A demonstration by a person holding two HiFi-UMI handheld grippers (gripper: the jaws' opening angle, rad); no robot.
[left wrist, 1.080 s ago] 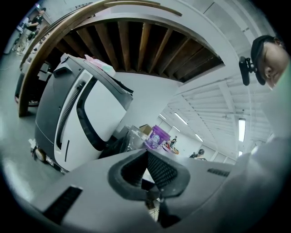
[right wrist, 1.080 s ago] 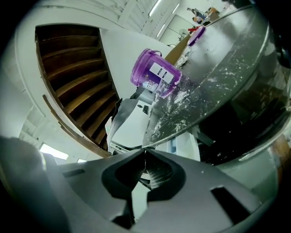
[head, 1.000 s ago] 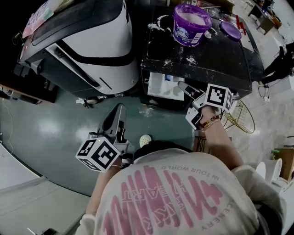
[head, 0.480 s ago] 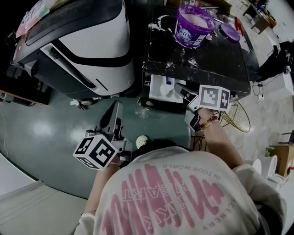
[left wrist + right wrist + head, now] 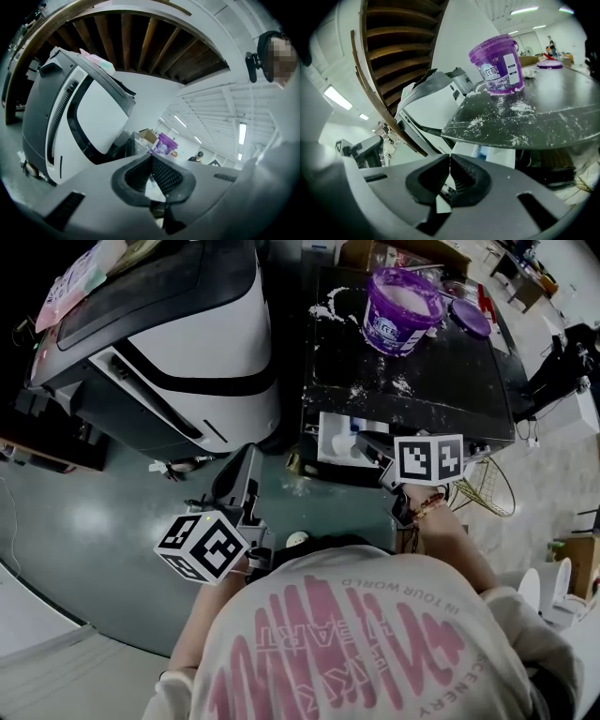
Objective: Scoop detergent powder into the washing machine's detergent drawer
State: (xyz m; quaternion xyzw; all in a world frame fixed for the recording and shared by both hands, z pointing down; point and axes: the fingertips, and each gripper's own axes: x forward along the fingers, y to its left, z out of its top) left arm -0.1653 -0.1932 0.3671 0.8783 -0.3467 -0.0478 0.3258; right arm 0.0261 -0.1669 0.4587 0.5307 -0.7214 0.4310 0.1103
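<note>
Atop the black washer [image 5: 450, 381], dusted w/ spilled powder [image 5: 403, 385], sits the open purple detergent tub [image 5: 401, 307]. Below its front edge the white detergent drawer [image 5: 333, 437] is pulled out. Right gripper [image 5: 363, 440], jaws together & empty, is just beside the drawer, possibly touching. Left gripper [image 5: 247, 463], likewise closed & empty, hangs over the floor [image 5: 94, 512].

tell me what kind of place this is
Probably a big workshop or lab hall staged for laundry, not a home: a purple detergent tub on a powder-dusted black washing machine with its drawer out, and strip lights overhead.
</note>
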